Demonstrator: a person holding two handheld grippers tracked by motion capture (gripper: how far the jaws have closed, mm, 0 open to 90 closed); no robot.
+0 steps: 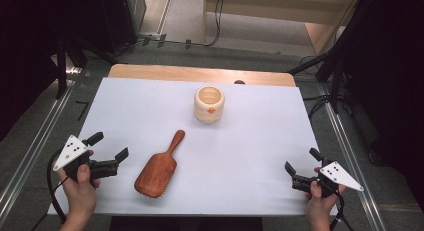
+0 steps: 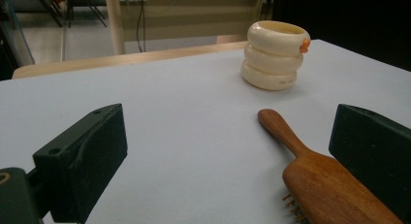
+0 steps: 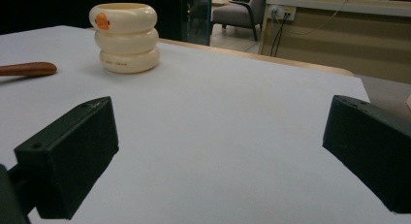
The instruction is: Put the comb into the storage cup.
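Note:
A brown wooden hairbrush [image 1: 157, 167] lies bristles down on the white table sheet [image 1: 250, 156], its handle pointing toward the far right. In the left gripper view the hairbrush [image 2: 315, 173] sits just ahead of the right jaw. A cream ribbed cup [image 1: 209, 104] with a small orange knob stands upright behind it; the same cup [image 2: 274, 55] [image 3: 127, 37] is in both gripper views. My left gripper [image 1: 109, 147] rests open at the near left, a short way left of the brush. At the near right my right gripper [image 1: 301, 160] stands open, nothing between its jaws.
The wooden table edge [image 1: 200, 73] runs along the back of the sheet. Metal rails [image 1: 345, 141] flank the table on both sides. Cables and a dark stand [image 1: 320, 61] sit on the floor beyond. A grey chair [image 3: 242, 13] stands far off.

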